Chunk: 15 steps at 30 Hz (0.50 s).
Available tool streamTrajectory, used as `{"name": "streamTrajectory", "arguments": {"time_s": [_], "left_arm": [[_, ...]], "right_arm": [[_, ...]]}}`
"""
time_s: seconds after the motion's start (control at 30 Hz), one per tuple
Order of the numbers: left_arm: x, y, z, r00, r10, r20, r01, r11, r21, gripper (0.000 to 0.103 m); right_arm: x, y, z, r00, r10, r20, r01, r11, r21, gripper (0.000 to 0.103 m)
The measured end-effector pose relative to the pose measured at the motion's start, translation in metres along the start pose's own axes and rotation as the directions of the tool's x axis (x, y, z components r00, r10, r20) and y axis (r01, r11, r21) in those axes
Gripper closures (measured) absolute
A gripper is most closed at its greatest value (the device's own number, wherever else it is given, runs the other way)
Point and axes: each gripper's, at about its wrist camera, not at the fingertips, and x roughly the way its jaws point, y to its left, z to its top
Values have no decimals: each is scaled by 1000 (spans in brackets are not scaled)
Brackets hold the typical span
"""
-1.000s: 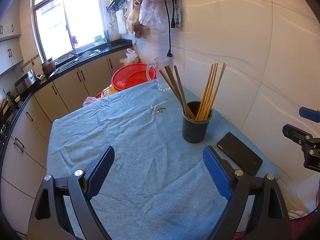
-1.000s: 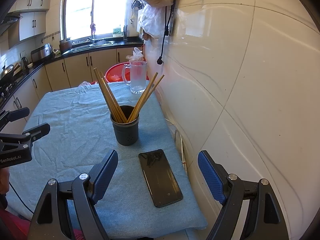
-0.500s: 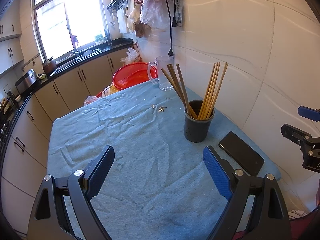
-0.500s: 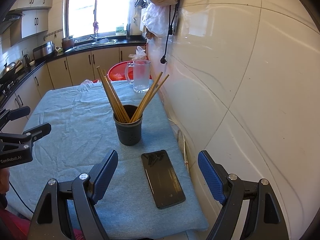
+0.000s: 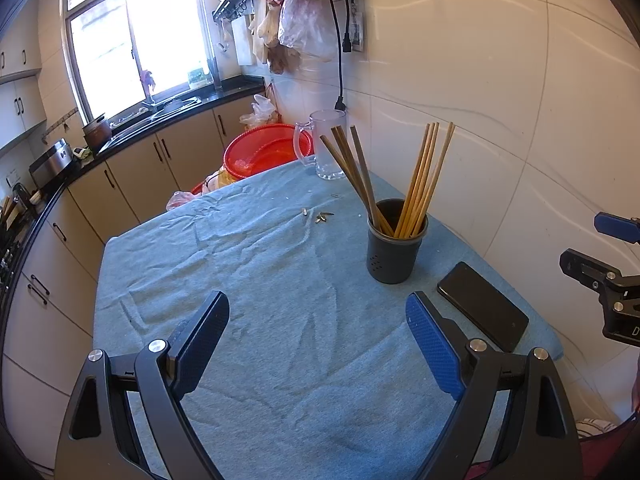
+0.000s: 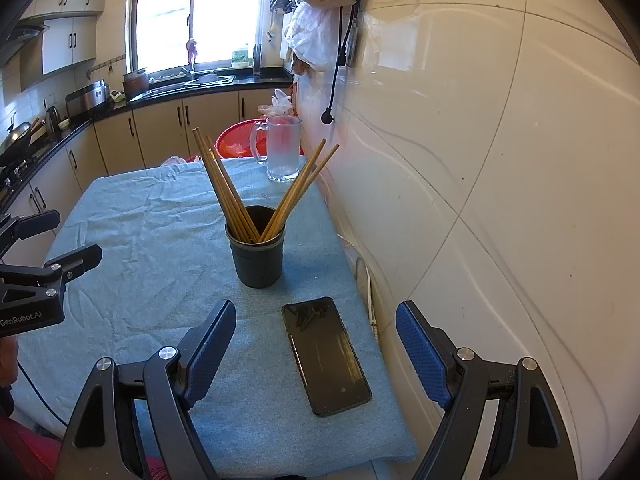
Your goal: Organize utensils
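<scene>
Both the left gripper and right gripper, wide open and empty, have drawn back slightly from the cup holding all the chopsticks, suggesting tidying is finished.

Wooden chopsticks, matt dark holder

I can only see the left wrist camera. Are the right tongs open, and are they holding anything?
Observer: The right tongs are open and empty, above the phone near the table's front edge.
Operator: Anything on the wall side of the table I can't see?
Observer: Yes. A white cable lies in the gap between the blue cloth and the wall, just right of the phone.
</scene>
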Motion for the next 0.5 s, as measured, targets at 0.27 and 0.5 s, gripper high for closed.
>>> {"name": "streamTrajectory", "arguments": {"time_s": [0.27, 0.5], "left_arm": [[3, -3, -1, 1000, -17, 2, 17, 1000, 8, 14], [7, 14, -9, 998, -61, -2, 61, 994, -90, 14]], "right_arm": [[4, -2, 1, 1000, -4, -8, 4, 1000, -2, 17], [19, 3, -2, 999, 25, -41, -25, 1000, -8, 17]]}}
